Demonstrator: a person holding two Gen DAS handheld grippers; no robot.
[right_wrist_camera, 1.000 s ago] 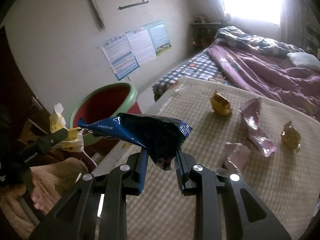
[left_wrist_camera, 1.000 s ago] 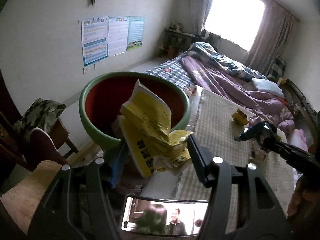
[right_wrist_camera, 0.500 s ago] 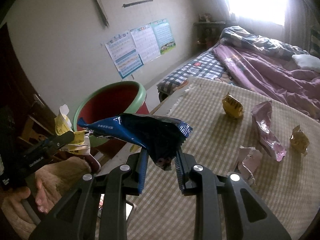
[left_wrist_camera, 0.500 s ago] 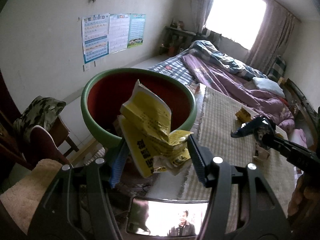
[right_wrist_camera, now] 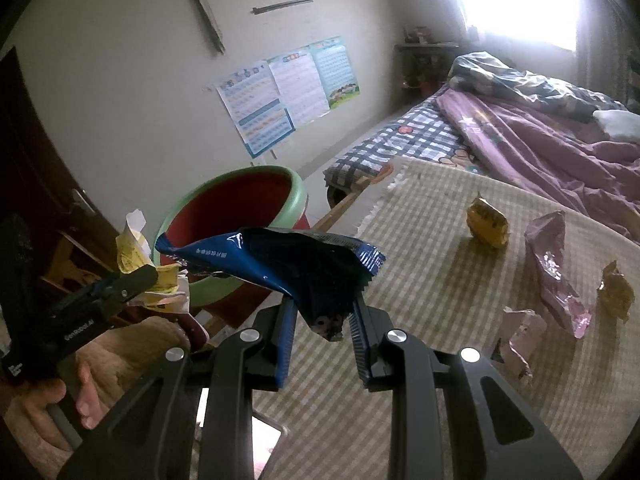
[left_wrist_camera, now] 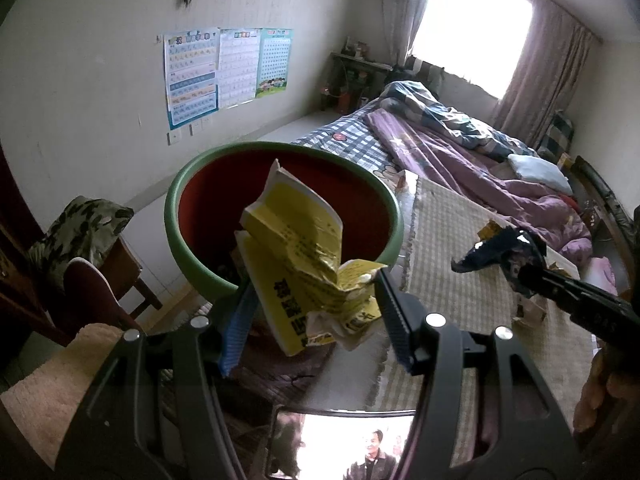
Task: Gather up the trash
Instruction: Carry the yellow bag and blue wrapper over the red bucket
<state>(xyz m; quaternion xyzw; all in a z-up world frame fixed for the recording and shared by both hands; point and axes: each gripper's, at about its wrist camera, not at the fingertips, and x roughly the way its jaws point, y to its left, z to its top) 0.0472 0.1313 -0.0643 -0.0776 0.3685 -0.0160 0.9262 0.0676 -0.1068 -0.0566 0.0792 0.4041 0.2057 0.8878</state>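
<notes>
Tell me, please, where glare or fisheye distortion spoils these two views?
Left wrist view: the window is blown out white and the walls bow outward, while the yellow paper stays sharp. Right wrist view: the window flares over the bed, and the blue wrapper reads dark against it.

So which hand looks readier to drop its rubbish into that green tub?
Probably the left. Its fingers hold the yellow paper right at the green tub rim, while the right gripper with the blue wrapper sits farther back, over the checked mat.
</notes>
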